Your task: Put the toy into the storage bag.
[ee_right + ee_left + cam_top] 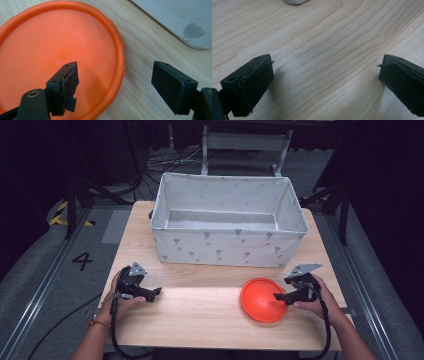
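An orange round plate lies flat on the wooden table at the front right. My right gripper is open at the plate's right edge; in the right gripper view one jaw hangs over the plate and the other over bare wood, so the rim lies between them. My left gripper rests at the front left, open, with only bare wood between its jaws.
A large white fabric bin with grey prints stands at the back of the table, open on top. Its lower edge shows in the right gripper view. The table's middle front is bare wood. Floor and cables lie beyond.
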A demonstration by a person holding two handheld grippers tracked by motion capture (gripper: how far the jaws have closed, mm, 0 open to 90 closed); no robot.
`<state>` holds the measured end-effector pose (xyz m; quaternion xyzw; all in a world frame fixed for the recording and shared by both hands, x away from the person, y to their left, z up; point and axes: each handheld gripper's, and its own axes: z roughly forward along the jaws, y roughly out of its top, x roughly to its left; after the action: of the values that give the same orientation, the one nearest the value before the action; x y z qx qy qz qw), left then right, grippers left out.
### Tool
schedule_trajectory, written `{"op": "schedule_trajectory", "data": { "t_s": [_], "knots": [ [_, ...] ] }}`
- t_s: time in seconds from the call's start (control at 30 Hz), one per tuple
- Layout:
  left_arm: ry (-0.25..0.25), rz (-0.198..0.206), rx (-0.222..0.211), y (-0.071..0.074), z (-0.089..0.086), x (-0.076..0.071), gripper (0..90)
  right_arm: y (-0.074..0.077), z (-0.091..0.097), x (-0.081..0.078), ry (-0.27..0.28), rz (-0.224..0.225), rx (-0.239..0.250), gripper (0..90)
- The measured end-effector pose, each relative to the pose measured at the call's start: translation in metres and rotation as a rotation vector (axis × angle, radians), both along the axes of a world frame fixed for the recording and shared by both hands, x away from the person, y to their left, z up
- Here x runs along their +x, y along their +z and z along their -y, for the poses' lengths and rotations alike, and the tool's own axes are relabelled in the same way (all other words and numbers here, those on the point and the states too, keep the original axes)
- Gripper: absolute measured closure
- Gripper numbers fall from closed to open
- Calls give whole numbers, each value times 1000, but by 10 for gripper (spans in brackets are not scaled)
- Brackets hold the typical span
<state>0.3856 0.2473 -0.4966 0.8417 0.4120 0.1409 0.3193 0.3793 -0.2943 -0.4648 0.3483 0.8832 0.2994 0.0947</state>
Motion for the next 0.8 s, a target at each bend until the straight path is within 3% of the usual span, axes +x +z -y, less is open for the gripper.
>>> {"op": "schedule_trajectory", "data": {
  "t_s": [0.2, 0.33, 0.6, 0.7, 0.8],
  "knots": [
    [0, 1, 0, 0, 0, 0, 1, -10, -5, 13, -5, -54, -35, 201],
    [0, 0, 0, 0, 0, 0, 2, -12, -6, 16, -6, -76, -31, 228],
    [-1, 5, 2, 0, 0, 0, 1, -8, -18, 11, 63, -102, -41, 410],
    [-2, 2, -1, 0, 0, 0, 1, -5, -22, 12, 52, -117, -66, 441],
    [-1, 0, 0, 0, 0, 0, 2, -2, -19, 17, 13, -149, -49, 562]
  ]
}}
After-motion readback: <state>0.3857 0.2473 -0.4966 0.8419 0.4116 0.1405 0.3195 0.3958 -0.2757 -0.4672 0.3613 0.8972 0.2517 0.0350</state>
